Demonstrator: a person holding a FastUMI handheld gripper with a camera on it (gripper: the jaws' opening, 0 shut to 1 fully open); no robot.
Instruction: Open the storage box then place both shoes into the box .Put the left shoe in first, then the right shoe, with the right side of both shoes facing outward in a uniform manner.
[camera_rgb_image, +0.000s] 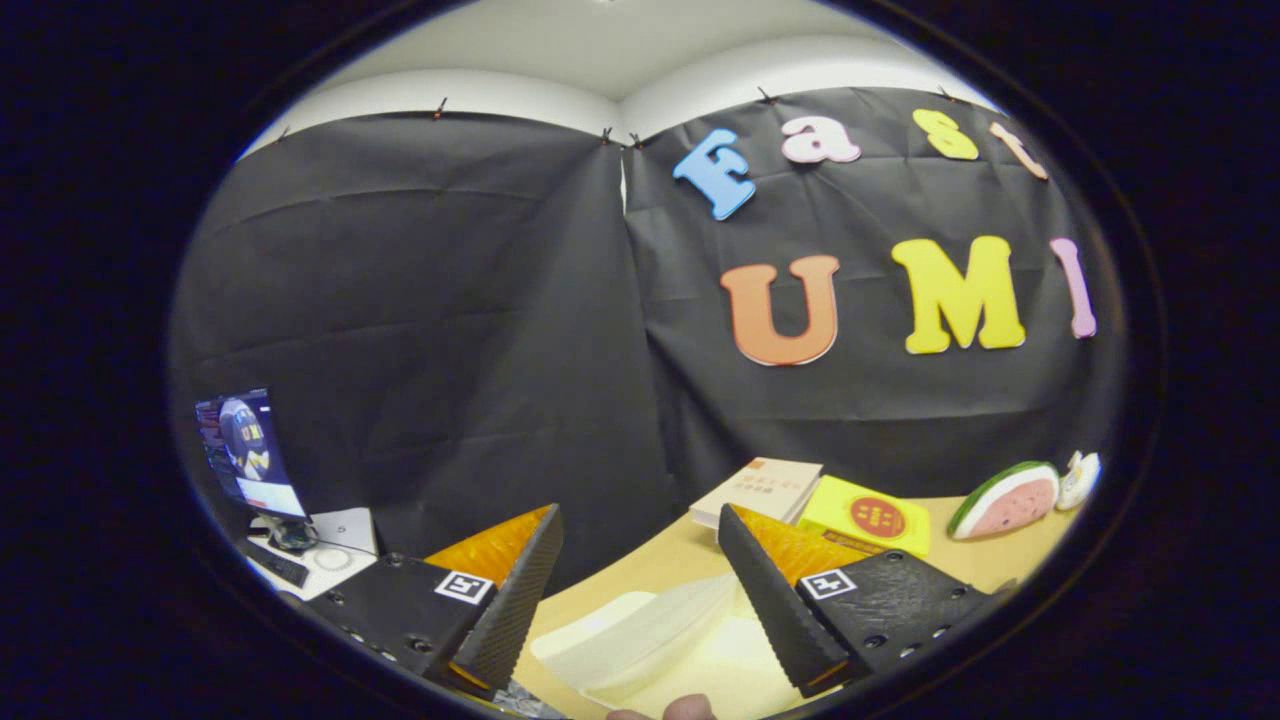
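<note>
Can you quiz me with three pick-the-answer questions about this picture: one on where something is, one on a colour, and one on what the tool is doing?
1. Where is the watermelon slice toy?
A. On the table, beyond the tool's fingers
B. Between the fingers
C. On the monitor

2. What colour is the flat packet beside the book?
A. Blue
B. Yellow with a red circle
C. White

3. What is the tool doing?
A. Shut on the book
B. Shut on the watermelon slice toy
C. Open, holding nothing

Answers:
1. A, it lies on the wooden tabletop far past the fingers, near the black cloth.
2. B, its yellow face with a red round mark shows just beyond the fingers.
3. C, the fingers stand wide apart, with a pale translucent plastic piece seen in the gap between them.
</note>
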